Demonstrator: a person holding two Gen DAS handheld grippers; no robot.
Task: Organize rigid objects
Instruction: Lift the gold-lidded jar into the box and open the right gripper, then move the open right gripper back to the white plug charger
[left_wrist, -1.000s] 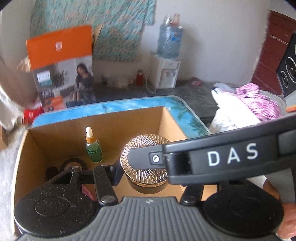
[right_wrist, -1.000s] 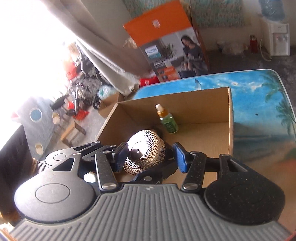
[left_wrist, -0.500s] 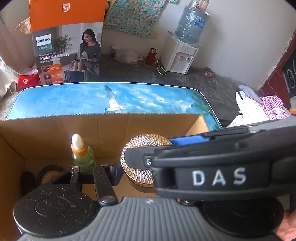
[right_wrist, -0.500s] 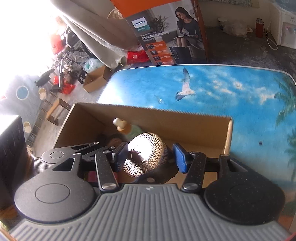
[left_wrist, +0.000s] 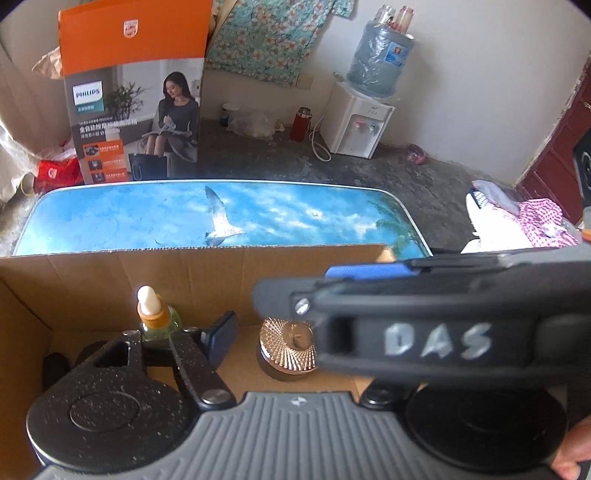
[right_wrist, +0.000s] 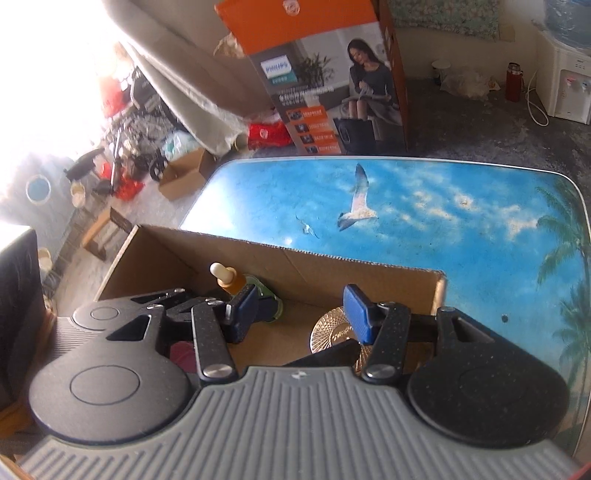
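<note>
In the left wrist view, the rose-gold faceted jar (left_wrist: 287, 345) is sitting inside the cardboard box (left_wrist: 110, 269), right of the dropper bottle (left_wrist: 155, 314); the right gripper (left_wrist: 369, 271) is crossing above it, hiding the left gripper's (left_wrist: 295, 332) spread. In the right wrist view, the right gripper is gaping open and holding nothing, the jar lying below its right finger (right_wrist: 356, 314).

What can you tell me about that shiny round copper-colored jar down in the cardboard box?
The jar is small and round, with a metallic rose-gold lid cut in a radiating faceted pattern over a dark base. It stands upright on the cardboard box floor, right of the dropper bottle and apart from it. No gripper holds it; the right gripper hangs open above.
</note>
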